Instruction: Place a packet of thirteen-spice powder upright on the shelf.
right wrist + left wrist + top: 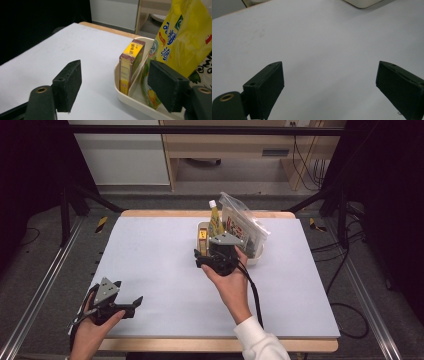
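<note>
Yellow box (131, 66) label unreadable, standing in tray (120, 96).

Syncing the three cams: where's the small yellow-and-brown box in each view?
High view: small box stands upright at the cream tray's left end, by the right gripper.
Left gripper view: not visible; a tray corner at the top edge.
Right gripper view: box centre, inside the tray.
Shared landmark: the tray.

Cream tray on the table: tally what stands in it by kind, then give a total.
Small yellow-and-brown box: 1
Bottle with a white cap: 1
Clear plastic bags of packaged goods: 1
Total: 3 things in the cream tray
</note>
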### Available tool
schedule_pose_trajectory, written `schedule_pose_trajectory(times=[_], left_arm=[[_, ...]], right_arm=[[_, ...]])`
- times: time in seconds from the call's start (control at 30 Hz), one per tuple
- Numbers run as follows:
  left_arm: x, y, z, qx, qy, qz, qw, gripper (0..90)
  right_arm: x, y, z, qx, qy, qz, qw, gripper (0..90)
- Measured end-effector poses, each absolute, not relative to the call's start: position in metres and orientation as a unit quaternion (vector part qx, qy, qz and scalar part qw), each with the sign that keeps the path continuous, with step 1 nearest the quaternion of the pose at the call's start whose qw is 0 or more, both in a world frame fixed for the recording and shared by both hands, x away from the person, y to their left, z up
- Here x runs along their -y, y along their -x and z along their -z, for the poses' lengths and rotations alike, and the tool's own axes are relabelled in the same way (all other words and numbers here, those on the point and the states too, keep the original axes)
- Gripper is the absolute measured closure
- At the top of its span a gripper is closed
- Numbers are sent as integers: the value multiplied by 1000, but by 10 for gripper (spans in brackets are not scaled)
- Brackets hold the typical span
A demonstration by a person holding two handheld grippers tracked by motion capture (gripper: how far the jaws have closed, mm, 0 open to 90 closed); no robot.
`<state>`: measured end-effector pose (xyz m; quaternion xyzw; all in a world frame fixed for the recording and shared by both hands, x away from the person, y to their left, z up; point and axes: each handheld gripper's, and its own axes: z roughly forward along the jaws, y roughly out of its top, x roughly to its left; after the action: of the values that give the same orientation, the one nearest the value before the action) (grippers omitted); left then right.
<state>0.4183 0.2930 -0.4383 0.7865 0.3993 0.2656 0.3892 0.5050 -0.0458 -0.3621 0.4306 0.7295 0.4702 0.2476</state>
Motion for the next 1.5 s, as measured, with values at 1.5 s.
schedule_pose_trajectory(times=[1.5], left_arm=[[-297,-416,437,-390,-777,-285,405,33]], right_arm=[[140,-471,399,-739,-462,-425,246,77]])
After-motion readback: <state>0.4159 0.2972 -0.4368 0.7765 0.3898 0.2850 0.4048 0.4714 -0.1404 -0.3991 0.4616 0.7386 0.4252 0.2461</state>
